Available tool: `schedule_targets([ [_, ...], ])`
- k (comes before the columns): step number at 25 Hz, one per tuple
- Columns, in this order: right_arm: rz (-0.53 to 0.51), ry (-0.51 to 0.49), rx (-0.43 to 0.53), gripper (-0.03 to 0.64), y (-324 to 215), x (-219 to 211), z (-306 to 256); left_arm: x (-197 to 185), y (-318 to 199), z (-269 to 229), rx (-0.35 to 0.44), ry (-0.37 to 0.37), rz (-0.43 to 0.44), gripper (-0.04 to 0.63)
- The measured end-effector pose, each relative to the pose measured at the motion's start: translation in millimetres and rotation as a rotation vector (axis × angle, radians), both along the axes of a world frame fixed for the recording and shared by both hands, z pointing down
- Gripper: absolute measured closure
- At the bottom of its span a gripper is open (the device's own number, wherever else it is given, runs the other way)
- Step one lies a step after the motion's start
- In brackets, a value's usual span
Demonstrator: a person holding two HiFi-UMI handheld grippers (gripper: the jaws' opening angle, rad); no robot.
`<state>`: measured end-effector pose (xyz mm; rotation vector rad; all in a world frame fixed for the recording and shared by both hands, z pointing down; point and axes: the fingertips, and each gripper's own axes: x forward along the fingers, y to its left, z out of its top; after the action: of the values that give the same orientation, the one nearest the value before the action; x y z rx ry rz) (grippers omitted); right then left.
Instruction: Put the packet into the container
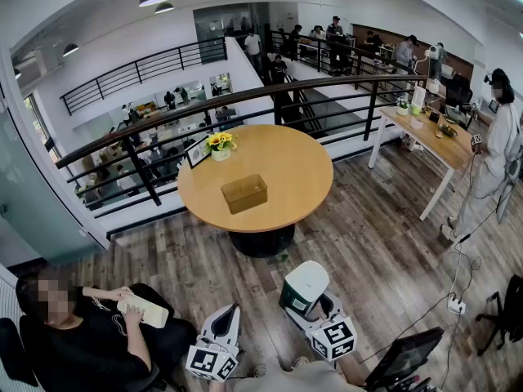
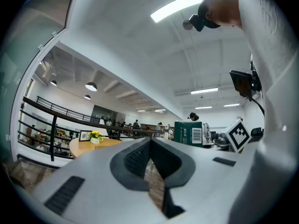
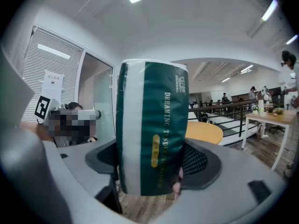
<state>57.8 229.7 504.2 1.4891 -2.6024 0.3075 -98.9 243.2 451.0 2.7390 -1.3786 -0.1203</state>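
Nearest, at the lower edge of the head view: left claw (image 1: 231, 310), held level, tips pressed together, nothing between them. Just beside it, right claw (image 1: 310, 297), tilted slightly downward, spread wide and pinching a green-and-white packet (image 1: 306, 281) by its two broad sides, dark pads (image 3: 196, 160) against the wrapper. Packet upright, long axis vertical and crosswise to the claw, white top end up toward the head camera, print running along its length, lower end hanging just below the pads. Well apart from the container. Farther off, on the wooden floor (image 1: 368, 243), a round tabletop (image 1: 298, 170) carrying a see-through brownish container (image 1: 244, 193) near its middle. At the tabletop's far rim, a pot of yellow flowers (image 1: 220, 144) beside a small picture frame (image 1: 197, 153). Beyond, a black railing (image 1: 163, 133).
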Motion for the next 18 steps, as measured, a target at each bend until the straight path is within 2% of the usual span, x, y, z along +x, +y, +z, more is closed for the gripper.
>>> schedule_targets([
  [18,-0.024,-0.019,-0.008,0.239,5,4,0,9,6,-1,-0.001,-0.010,0.000,0.591],
])
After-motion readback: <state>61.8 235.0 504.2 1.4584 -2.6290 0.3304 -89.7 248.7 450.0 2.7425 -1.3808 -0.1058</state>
